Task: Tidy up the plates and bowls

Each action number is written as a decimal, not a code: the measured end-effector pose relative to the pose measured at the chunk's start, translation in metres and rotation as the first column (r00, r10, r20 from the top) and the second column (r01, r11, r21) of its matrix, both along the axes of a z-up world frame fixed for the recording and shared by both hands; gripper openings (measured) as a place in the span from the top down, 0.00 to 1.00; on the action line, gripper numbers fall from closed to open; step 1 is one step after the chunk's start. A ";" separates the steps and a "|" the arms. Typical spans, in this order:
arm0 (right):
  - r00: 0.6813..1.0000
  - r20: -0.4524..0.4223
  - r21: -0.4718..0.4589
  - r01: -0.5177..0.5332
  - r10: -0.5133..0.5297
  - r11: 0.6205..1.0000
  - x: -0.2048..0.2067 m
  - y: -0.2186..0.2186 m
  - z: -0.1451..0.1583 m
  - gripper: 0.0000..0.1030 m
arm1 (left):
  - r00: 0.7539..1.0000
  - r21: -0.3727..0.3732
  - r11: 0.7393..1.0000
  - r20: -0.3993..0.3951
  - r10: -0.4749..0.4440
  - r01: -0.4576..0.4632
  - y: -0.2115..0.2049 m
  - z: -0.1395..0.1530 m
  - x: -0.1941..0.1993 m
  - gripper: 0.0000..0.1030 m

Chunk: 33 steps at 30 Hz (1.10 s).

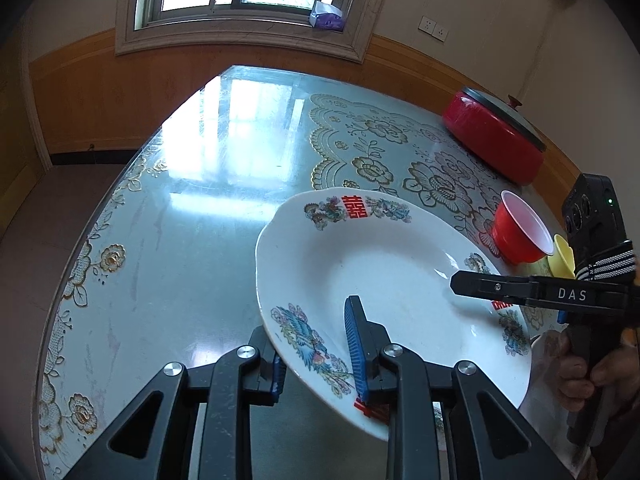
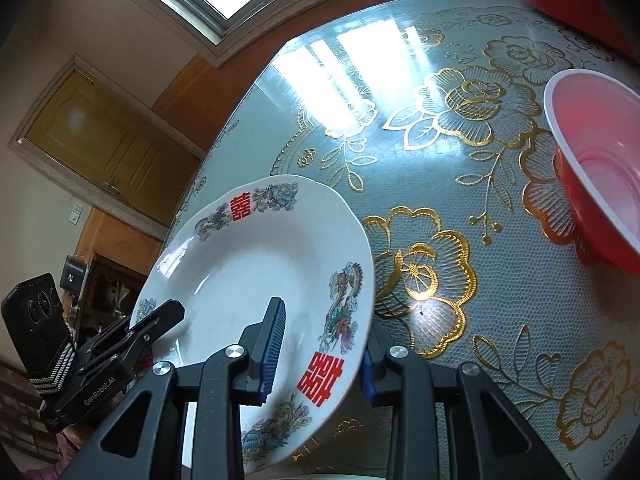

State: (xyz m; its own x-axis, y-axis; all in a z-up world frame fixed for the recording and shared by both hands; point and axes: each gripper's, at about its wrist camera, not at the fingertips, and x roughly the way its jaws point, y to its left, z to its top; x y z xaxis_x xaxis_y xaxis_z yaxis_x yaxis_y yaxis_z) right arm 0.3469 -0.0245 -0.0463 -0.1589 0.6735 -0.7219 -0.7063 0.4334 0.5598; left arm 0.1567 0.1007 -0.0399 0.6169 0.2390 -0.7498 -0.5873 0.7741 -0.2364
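Two grippers: I have both on one white plate [image 1: 392, 280], each at a different part of its rim.
Left gripper [image 1: 318, 360]: my fingers [image 1: 356, 344] are narrow and clamped on the plate's near rim, one blue pad above it, the other below.
Right gripper [image 2: 320, 354]: narrow too, holding the rim by the red double-happiness mark; one pad lies on the plate's inner face, the other behind the edge.
Plate: tilted, lifted off the surface [image 1: 192, 216], with its far rim higher in the right wrist view.
Plate edges: the left edge hangs over bare glass; the right edge lies near the red bowl [image 1: 520, 232] but apart from it.
Red bowl: upright on the surface, a yellow bowl [image 1: 562, 256] just beside it.
Red pot [image 1: 496, 136]: lidded, near the far right edge of the surface, well apart from the plate.
Open room: the left half of the surface shows bare, shiny glass out to its curved edge.
Crowded side: the right, where bowls and pot stand over the gold floral cloth.
Hand [image 1: 580, 372]: grips the right gripper's handle.
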 end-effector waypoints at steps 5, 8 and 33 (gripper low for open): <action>1.000 -0.005 0.036 -0.011 0.011 0.999 0.000 -0.010 0.008 0.69 | 1.000 0.009 1.000 0.020 -0.008 0.008 -0.005 0.006 -0.003 0.74; 1.000 -0.011 0.028 -0.001 0.001 1.000 0.003 -0.016 0.005 0.69 | 1.000 0.014 1.000 0.014 -0.017 0.017 -0.008 0.005 -0.003 0.74; 0.987 0.145 0.165 0.040 -0.064 0.986 -0.037 -0.143 0.073 0.69 | 0.978 0.057 0.987 0.136 -0.158 0.152 -0.087 0.060 -0.030 0.72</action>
